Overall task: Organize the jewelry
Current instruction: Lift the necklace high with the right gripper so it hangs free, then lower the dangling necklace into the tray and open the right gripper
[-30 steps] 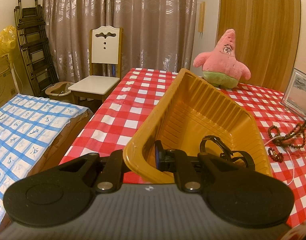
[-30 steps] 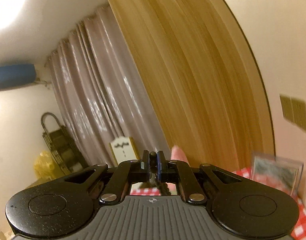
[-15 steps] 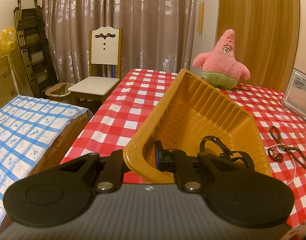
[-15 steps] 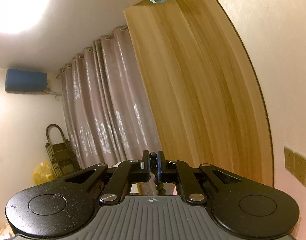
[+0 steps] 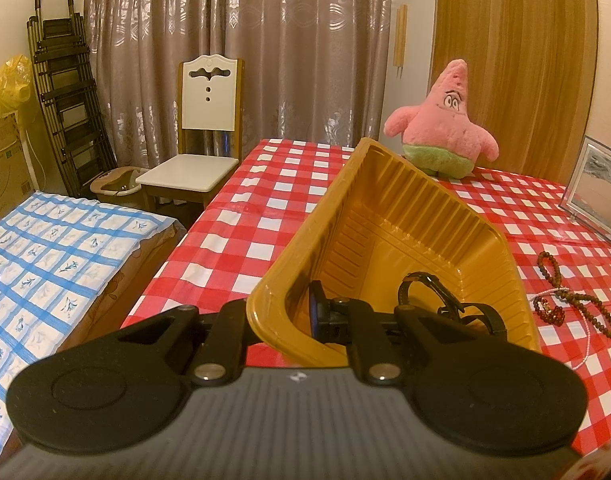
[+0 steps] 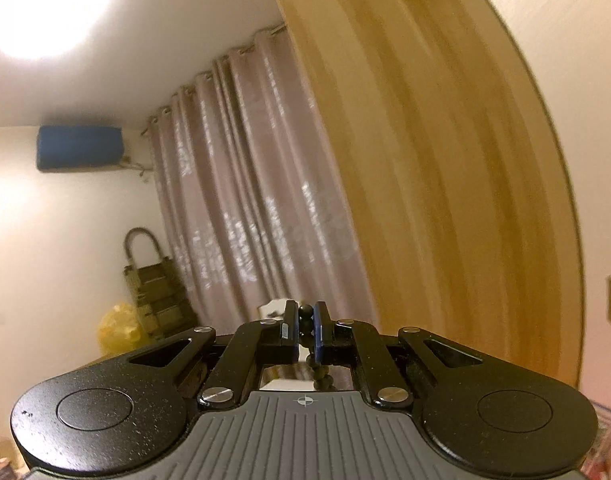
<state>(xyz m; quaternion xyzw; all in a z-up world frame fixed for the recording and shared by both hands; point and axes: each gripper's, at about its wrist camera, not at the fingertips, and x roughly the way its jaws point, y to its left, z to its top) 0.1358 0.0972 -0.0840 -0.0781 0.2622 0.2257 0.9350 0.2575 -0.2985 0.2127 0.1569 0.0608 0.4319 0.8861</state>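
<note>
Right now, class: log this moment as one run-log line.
left gripper: shut on tray wall | right gripper: shut on bead strand | tray: holds black watch

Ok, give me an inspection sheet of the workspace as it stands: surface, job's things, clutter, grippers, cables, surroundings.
Surface: table under a red-and-white checked cloth.
Job's things: ribbed amber plastic tray, tilted, one end raised; black strap watch inside it; dark brown bead strands lying on the cloth to the tray's right; dark round-bead strand hanging from the right gripper.
Clutter: pink star-shaped plush toy; framed picture at the table's right edge.
Grippers: left gripper shut on the tray's near wall; right gripper shut on the bead strand, raised, pointing at curtain and wall.
Cables: nothing seen.
Surroundings: white-backed wooden chair, grey patterned curtains, folded ladder, blue-checked bed cover.
</note>
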